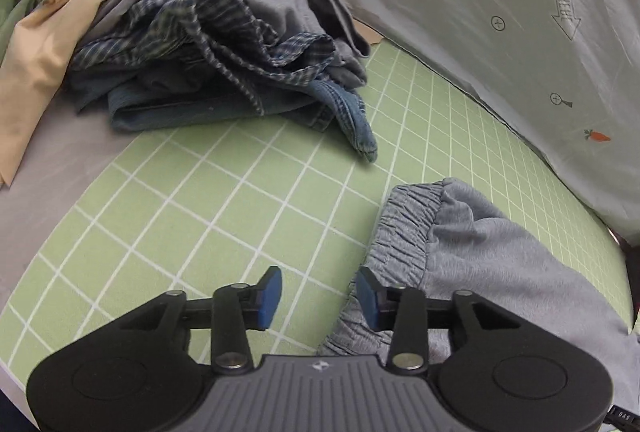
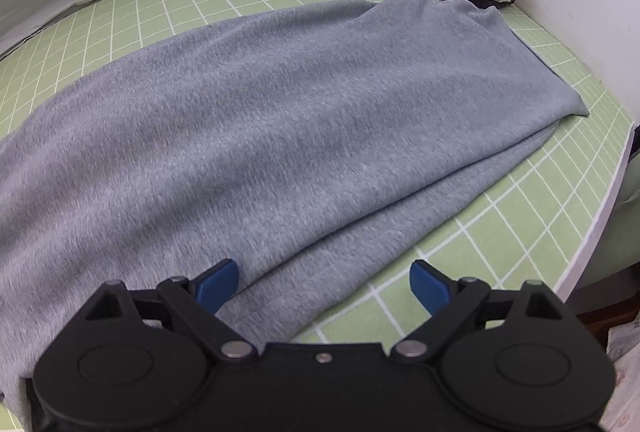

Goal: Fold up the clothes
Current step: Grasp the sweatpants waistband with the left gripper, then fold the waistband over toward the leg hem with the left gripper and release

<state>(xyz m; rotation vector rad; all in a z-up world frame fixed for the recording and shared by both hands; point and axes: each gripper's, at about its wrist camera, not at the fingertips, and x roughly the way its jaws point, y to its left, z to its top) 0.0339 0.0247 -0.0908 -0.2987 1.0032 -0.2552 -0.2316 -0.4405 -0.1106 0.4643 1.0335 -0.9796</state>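
Only our left view shows the clothes pile (image 1: 208, 44) at 11 o'clock and the trousers' (image 2: 256, 120) waistband (image 1: 404, 232); legs run toward 1 o'clock on the mat (image 2: 520, 232). Left tool (image 1: 319, 292) and right tool (image 2: 324, 284) gape, empty.

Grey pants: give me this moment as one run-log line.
grey pants: flat on green grid sheet | left gripper: open, beside waistband | right gripper: open, over pants edge | clothes pile: unfolded

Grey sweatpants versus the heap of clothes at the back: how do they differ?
The grey sweatpants lie spread out flat on the green grid sheet, one plain grey garment; the clothes heap is crumpled and stacked, mixing checked, denim, grey and beige pieces. The sweatpants lie right by both grippers; the heap sits farther off. Both rest on the same bed, neither yet folded.
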